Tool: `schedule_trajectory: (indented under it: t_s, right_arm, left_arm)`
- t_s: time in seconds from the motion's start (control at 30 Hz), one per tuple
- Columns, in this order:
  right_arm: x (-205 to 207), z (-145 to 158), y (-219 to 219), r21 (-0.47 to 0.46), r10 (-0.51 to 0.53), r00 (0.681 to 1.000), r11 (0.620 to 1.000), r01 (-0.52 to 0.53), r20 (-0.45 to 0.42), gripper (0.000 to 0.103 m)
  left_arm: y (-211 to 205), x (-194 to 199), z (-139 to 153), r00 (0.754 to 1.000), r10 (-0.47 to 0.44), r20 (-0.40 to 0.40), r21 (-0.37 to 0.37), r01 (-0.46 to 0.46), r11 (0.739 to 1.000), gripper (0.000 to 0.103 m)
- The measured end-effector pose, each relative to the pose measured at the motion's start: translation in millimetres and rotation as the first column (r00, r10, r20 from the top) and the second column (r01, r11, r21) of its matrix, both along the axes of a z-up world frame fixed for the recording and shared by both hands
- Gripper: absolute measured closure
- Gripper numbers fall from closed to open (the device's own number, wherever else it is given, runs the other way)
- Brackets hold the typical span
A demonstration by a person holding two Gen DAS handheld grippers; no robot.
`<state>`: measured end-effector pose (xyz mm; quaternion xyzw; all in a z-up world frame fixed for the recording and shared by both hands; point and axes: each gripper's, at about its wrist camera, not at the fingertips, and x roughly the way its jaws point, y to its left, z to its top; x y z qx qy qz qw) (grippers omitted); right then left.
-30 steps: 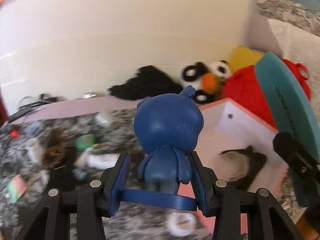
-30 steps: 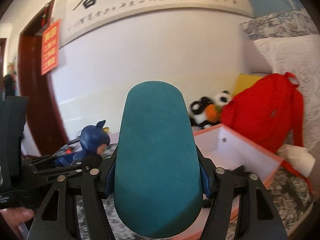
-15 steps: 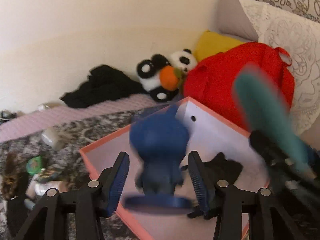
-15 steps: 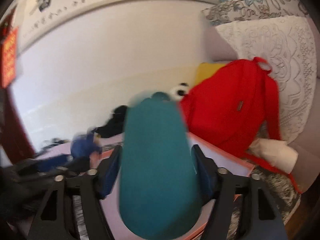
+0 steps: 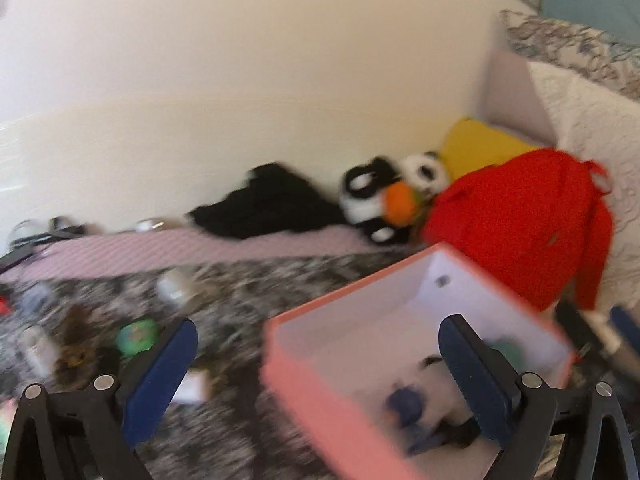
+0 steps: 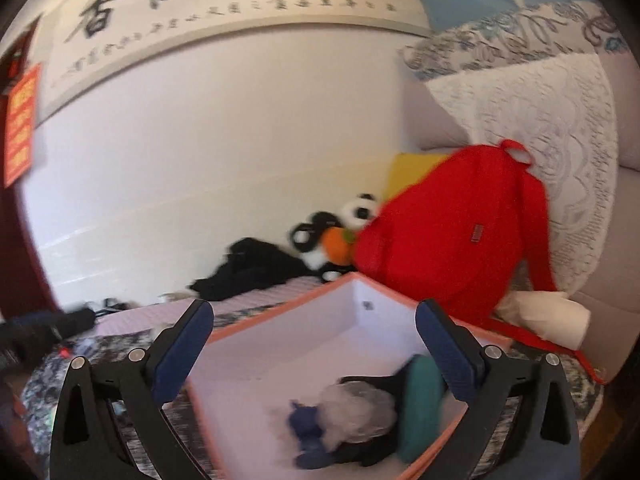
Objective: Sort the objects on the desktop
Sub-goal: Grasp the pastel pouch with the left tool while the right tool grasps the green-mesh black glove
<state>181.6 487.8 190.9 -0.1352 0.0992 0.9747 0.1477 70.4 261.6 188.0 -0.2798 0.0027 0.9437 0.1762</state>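
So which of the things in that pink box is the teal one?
The oval teal case, standing on edge at the pink box's right side; the figure beside it is dark blue.

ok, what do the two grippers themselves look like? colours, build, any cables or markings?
Both match: the left gripper and right gripper have black angular linkage frames joined with round silver pins, and each finger ends in a flat, dark blue pad. No cables or markings show, and no sleeve or hand is in view.
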Motion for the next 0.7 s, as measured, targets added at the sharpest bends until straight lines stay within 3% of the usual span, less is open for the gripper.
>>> schedule_trajectory:
  t_s: [0.13, 0.23, 0.4, 0.53, 0.63, 0.7]
  right_arm:
    - [-14.9, -11.9, -58.9, -0.008, 0.145, 0.989, 0.989, -0.145, 0.028, 0.000]
    - [-34.1, -32.6, -102.5, -0.045, 0.271, 0.958, 0.962, -0.268, 0.091, 0.000]
    - [-71.1, -70.6, -165.7, -0.165, 0.450, 0.874, 0.891, -0.424, 0.186, 0.000]
    - [-106.4, -97.2, -214.3, -0.222, 0.519, 0.818, 0.852, -0.474, 0.246, 0.000]
    - [-132.3, -116.5, -251.9, -0.220, 0.547, 0.785, 0.837, -0.501, 0.292, 0.000]
    - [-149.6, -132.8, -280.5, -0.212, 0.564, 0.756, 0.826, -0.522, 0.333, 0.000]
  left_arm:
    - [-60.3, 7.3, -39.6, 0.990, 0.135, 0.039, -0.080, -0.132, 0.988, 0.003]
    - [-111.0, 3.2, -73.7, 0.961, 0.258, 0.096, -0.137, -0.244, 0.960, 0.003]
    - [-210.6, -23.8, -115.8, 0.876, 0.457, 0.155, -0.178, -0.430, 0.885, 0.003]
    - [-277.1, -53.7, -153.7, 0.791, 0.568, 0.229, -0.214, -0.528, 0.822, 0.003]
    - [-311.0, -74.9, -180.2, 0.741, 0.574, 0.349, -0.163, -0.555, 0.816, 0.003]
    - [-324.1, -85.0, -192.0, 0.719, 0.576, 0.388, -0.146, -0.569, 0.809, 0.003]
